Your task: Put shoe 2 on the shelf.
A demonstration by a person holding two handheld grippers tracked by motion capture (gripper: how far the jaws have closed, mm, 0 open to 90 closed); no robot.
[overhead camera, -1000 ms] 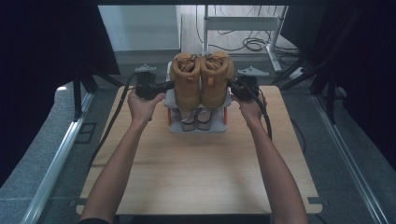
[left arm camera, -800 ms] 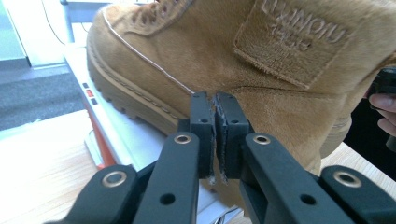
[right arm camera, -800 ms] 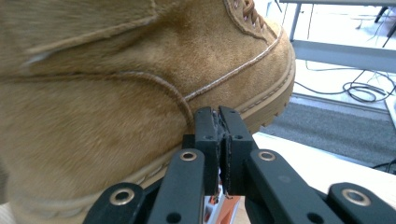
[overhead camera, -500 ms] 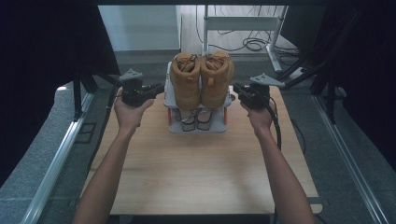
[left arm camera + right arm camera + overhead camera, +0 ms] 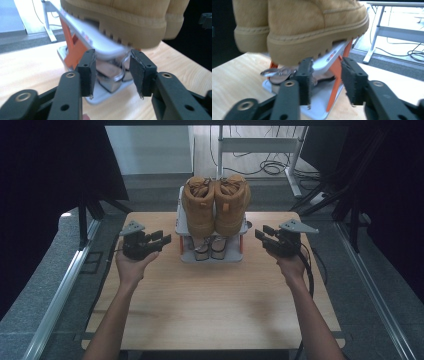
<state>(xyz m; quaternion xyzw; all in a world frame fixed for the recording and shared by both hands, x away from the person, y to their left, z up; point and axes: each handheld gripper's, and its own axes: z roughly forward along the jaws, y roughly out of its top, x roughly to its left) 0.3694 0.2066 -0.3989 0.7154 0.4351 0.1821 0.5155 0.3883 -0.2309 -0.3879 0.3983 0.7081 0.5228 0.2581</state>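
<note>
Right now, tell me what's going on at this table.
A person holds a gripper in each hand, one on either side of a small two-tier rack. Tan boots stand on its top shelf, with another pair of shoes below. The left gripper and right gripper have just been opening; nothing sits between their fingers.

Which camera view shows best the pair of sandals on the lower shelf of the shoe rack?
The left gripper view: the sandals lie close between its open jaws, under the boots. The high view shows only their small toe ends; the right gripper view shows one strap, partly hidden.
</note>
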